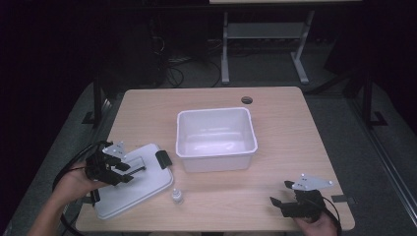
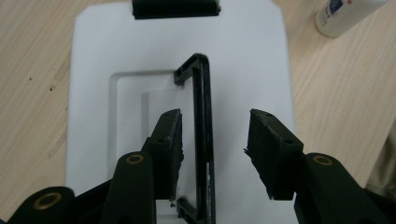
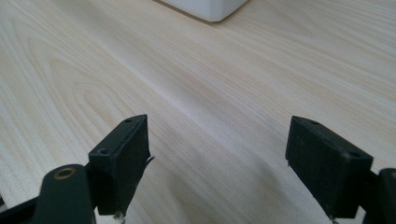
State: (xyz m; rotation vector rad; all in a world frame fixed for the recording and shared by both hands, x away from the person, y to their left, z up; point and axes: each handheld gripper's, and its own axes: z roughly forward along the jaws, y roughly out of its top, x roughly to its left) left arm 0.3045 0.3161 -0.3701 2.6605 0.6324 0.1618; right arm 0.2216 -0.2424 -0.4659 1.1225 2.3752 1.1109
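A white bin lid (image 1: 140, 191) lies flat on the wooden table at the front left, with a black latch (image 1: 163, 159) on its far edge. My left gripper (image 1: 132, 173) hovers over the lid. In the left gripper view the jaws (image 2: 215, 116) stand open on either side of the lid's thin black handle (image 2: 201, 93), with neither pad touching it. The lid (image 2: 243, 56) spreads under them, and its latch (image 2: 175, 8) is at the top. My right gripper (image 1: 280, 192) rests at the front right, open (image 3: 217, 130) over bare wood with nothing between its pads.
An open white bin (image 1: 216, 152) stands in the middle of the table; its corner (image 3: 210, 9) shows far ahead of the right gripper. A small white bottle (image 1: 177, 196) stands just right of the lid, also the bottle (image 2: 345, 16). A cable hole (image 1: 247, 100) sits at the back.
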